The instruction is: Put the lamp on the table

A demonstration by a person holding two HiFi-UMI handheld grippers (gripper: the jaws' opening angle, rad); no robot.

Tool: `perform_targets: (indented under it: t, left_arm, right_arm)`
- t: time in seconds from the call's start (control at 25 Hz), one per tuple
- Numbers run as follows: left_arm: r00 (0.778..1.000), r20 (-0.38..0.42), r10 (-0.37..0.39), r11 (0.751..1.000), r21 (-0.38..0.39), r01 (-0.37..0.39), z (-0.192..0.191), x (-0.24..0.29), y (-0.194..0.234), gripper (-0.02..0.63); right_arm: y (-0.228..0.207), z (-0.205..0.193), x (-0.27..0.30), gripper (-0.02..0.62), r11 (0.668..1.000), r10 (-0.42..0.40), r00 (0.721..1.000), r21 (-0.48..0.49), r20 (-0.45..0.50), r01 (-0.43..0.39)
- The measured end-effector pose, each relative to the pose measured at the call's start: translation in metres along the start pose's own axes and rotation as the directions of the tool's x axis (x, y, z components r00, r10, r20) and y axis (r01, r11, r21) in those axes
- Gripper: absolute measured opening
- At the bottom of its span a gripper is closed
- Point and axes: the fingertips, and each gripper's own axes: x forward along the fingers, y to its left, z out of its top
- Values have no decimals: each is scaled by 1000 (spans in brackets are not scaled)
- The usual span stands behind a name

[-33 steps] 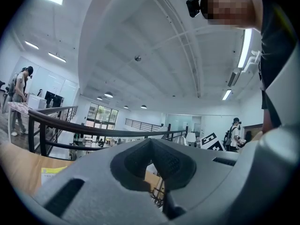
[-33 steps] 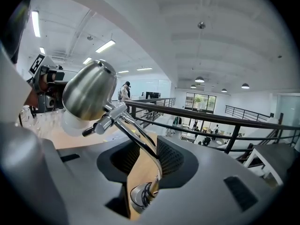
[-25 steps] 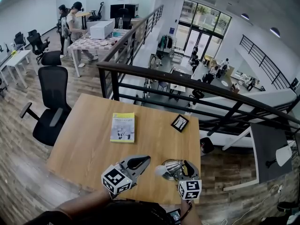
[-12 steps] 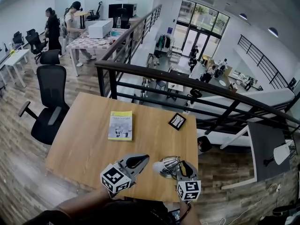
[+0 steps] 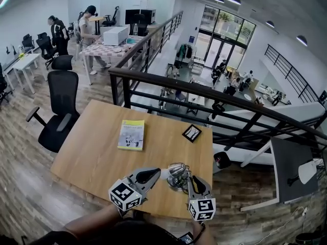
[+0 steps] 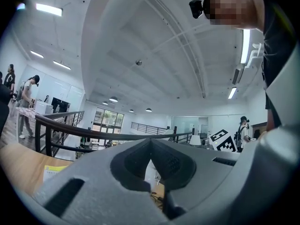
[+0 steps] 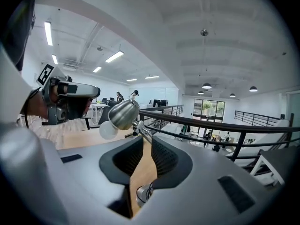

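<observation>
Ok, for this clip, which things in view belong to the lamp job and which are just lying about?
Part of the job:
lamp, held in the right gripper
wooden table

Just lying about:
yellow book on the table
small black frame on the table
office chair beside it
left gripper, shut and empty

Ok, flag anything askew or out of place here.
The lamp is held tilted in the right gripper, its shade leaning toward the left gripper. The small black frame lies skewed to the table's edges.
</observation>
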Motion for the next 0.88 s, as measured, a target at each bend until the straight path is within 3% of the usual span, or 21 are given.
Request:
perform_targets:
  t: [0.44,0.88]
  left_arm:
    - [998,7,59,998,6,-59,-17,-12,-98,8]
    - [995,-4,96,995,21,-96,-29,-54,-165,8]
  right_arm:
    - [12,20,-100,25,993,110,987,34,116,-115]
    - [33,3,-171,17,986,155,980,45,123,-161]
